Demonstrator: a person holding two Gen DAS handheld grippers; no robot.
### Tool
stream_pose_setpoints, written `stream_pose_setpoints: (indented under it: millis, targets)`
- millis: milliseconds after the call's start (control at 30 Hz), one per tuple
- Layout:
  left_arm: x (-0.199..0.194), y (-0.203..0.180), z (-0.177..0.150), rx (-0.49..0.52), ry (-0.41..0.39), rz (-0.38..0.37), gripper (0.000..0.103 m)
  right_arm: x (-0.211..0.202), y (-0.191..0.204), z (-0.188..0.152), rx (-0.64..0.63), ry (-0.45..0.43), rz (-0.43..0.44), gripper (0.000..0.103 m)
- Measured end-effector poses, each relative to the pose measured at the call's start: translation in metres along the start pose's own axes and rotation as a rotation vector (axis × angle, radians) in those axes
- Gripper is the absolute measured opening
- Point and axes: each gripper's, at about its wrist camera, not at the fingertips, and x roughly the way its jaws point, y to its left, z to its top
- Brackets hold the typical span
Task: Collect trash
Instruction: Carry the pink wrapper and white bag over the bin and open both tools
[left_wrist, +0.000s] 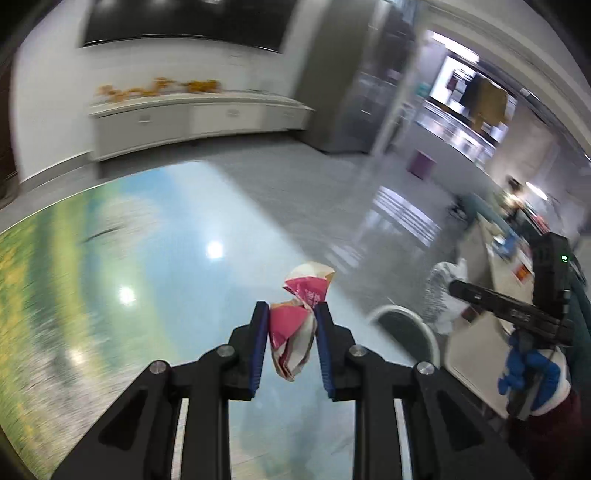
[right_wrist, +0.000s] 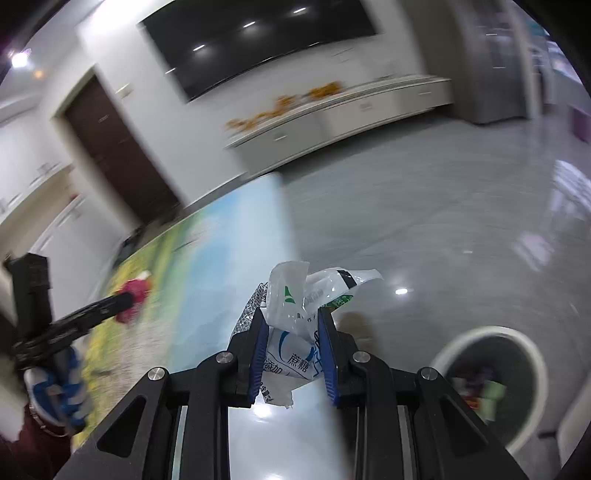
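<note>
My left gripper (left_wrist: 291, 310) is shut on a crumpled pink and white wrapper (left_wrist: 295, 325) and holds it above the glossy table (left_wrist: 147, 258) near its right edge. My right gripper (right_wrist: 290, 314) is shut on a clear and white plastic wrapper (right_wrist: 295, 317) with green marks, over the table's right edge. A round white-rimmed trash bin (right_wrist: 487, 384) stands on the floor at the lower right and holds some trash. In the left wrist view the bin (left_wrist: 406, 325) lies right of the table, with the right gripper (left_wrist: 454, 286) and its plastic wrapper (left_wrist: 443, 291) above it.
The table top shows a printed landscape (right_wrist: 166, 280). Grey tiled floor (right_wrist: 424, 221) lies beyond it. A long white cabinet (left_wrist: 192, 118) and a dark wall screen (right_wrist: 258, 40) stand at the back. A purple box (left_wrist: 421, 164) sits on the floor far right. A counter (left_wrist: 476, 325) stands to the right.
</note>
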Motion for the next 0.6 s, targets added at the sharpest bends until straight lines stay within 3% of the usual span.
stream_pose_setpoints:
  millis: [233, 367, 600]
  targets:
    - [0.088, -0.116, 0.024, 0.165, 0.138, -0.140, 0.023, -0.036, -0.095, -0.023, 0.114, -0.039, -0.236, 0.025]
    - [0.131, -0.172, 0.028, 0.234, 0.215, -0.171, 0.024, -0.035, -0.141, -0.037, 0.205, -0.017, -0.284, 0.025]
    - [0.189, -0.217, 0.026, 0.261, 0.306, -0.204, 0.024, -0.008, -0.194, -0.050, 0.295, 0.043, -0.311, 0.025]
